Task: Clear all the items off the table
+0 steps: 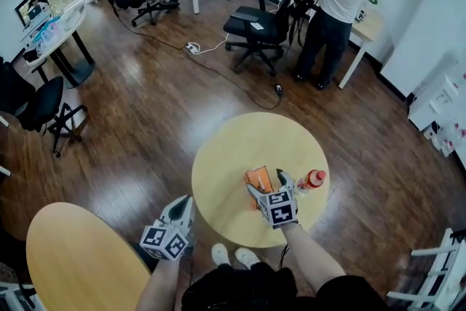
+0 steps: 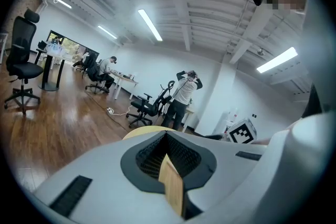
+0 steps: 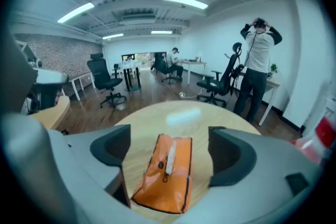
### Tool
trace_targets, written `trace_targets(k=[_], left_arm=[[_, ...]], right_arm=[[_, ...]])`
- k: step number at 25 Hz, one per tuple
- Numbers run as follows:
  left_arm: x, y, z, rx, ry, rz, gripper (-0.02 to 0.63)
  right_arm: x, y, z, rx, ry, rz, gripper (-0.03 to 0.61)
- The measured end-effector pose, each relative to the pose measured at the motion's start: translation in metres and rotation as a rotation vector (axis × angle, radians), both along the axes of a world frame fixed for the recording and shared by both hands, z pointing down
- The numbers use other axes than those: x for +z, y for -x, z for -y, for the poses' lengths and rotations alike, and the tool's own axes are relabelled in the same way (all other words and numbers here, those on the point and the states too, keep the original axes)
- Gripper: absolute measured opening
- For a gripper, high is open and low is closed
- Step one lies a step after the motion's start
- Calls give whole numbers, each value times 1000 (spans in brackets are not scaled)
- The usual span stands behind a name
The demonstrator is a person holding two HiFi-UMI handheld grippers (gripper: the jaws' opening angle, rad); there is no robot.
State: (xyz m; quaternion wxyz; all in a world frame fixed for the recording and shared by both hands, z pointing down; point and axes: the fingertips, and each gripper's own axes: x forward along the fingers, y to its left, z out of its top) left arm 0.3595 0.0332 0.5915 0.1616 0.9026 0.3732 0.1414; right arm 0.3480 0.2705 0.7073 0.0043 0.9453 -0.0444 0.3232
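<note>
Right gripper view: right gripper [image 3: 170, 150] is spread wide and presses on nothing. The orange packet [image 3: 165, 173] lies flat on the round table [image 3: 147, 118], between and below the jaws. A bottle [image 1: 313, 179] sits at the packet's 3 o'clock. Left gripper [image 2: 168, 162] is drawn together, empty. Packet judged light, soft, with slick film — grip across its narrow middle, moderate squeeze.

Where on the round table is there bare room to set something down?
The far and left part of the round table is bare, from its far rim to the orange packet. The near right is crowded: the packet, the bottle beside it, and the right gripper hanging open over the packet. The second table at lower left also looks bare.
</note>
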Motion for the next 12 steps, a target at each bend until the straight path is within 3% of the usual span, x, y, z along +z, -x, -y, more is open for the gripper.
trace_targets(k=[2,4,8,10,12], left_arm=[[-14,-4,-7,20,19,-36,-9],[-31,-10,-12,37,45,-78,-9],[-63,-19,-20,56,103,-159,-9],[-75,-18,-20,68,122,-196,-9],[-84,-17,-23,76,139,-227,-9]], right_arm=[[-55,-1,0,30,-36,-160,344],[-113,-1,-1,53,-67,-317,248],[-216,12,-3,46,-135,-580,152],[-248,24,1,32,-139,-665,126],[-266,32,0,34,-98,-709,21]])
